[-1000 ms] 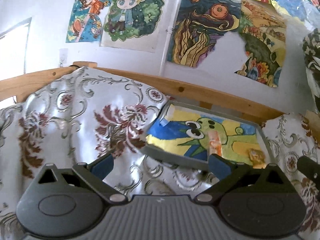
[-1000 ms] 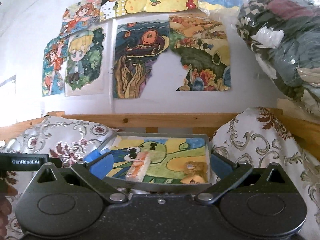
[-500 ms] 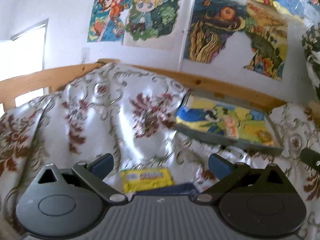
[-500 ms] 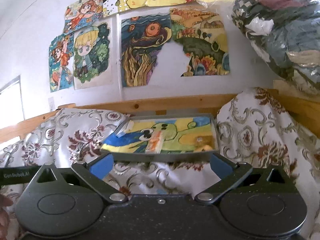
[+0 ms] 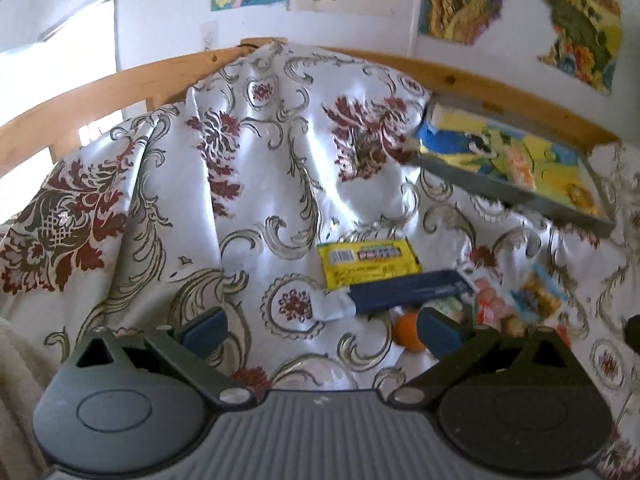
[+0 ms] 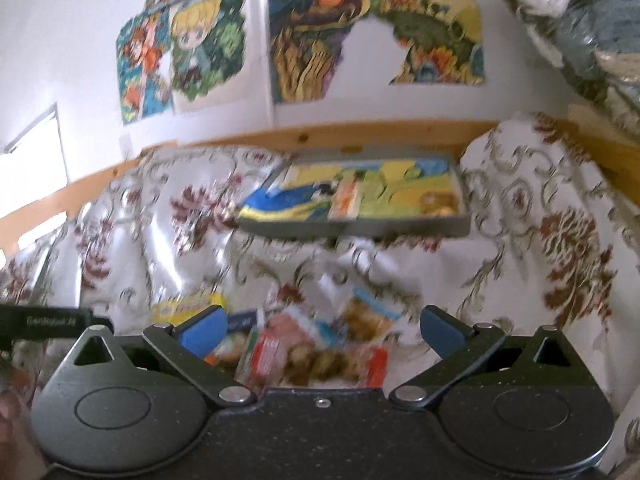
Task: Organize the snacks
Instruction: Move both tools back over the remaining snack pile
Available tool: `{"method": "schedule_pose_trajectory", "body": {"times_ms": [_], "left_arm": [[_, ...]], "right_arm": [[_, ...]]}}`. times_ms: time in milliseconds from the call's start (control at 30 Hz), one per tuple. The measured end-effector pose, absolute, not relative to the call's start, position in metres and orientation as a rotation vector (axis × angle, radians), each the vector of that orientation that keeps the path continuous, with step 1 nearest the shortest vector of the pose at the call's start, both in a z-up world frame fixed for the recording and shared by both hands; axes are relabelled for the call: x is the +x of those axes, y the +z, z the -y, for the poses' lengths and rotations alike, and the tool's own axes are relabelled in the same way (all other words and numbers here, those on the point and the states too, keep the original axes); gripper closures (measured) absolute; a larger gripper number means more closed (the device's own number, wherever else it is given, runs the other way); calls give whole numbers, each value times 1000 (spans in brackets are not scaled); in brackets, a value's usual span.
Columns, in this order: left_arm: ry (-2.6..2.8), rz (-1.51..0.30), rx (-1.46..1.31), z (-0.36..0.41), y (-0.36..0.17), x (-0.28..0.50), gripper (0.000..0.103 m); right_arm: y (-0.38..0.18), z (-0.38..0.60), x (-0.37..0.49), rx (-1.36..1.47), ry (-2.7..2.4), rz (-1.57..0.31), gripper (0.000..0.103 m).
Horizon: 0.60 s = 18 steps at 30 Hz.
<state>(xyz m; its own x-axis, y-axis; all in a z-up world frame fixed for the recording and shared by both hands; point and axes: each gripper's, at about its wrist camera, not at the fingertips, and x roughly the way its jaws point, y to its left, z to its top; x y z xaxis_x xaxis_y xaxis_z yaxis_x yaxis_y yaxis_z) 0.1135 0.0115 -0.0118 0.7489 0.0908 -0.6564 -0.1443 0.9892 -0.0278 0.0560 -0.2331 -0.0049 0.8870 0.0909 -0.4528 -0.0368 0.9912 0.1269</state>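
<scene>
On the patterned cloth (image 5: 272, 184), toward four o'clock in the left wrist view, loose snacks lie in a small heap: a yellow packet (image 5: 368, 266) with a dark blue packet (image 5: 408, 292) overlapping its lower edge, an orange round sweet (image 5: 408, 330) below them, and blurred red and blue wrappers (image 5: 516, 300) to the right. Up at two o'clock sits the grey tray (image 5: 516, 196), lined with a bright drawing; it already holds an orange packet (image 6: 346, 202) and a brown snack (image 6: 436, 204), so it looks like the collecting place.

Both claws are spread wide and carry nothing. The left gripper (image 5: 320, 326) hangs over bare cloth at about nine o'clock from the heap, seemingly lining up on the yellow packet. The right gripper (image 6: 322, 326) is tipped down over the red packet (image 6: 316, 360) at its six o'clock, probably so the fingers can straddle it. That view is smeared by motion, so exact overlaps in the heap are unclear.
</scene>
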Motion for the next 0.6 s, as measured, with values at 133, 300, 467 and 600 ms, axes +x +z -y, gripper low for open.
{"method": "schedule_pose_trajectory", "body": {"times_ms": [133,300,467,600], "left_arm": [[92,-790,-35,-11,-15,119,0],[46,-878,-22,-16,-21,133,0],[-32,-942,40,-13,-26,148,0],[-113,-976,84,-5,-32,160,0]], "right_arm": [[-14,222,57,106,96,-541,1],[-25,210,63,80,139,-633,1],[-37,200,72,53,180,-719,1],[-49,195,83,45,185,-801,1]]}}
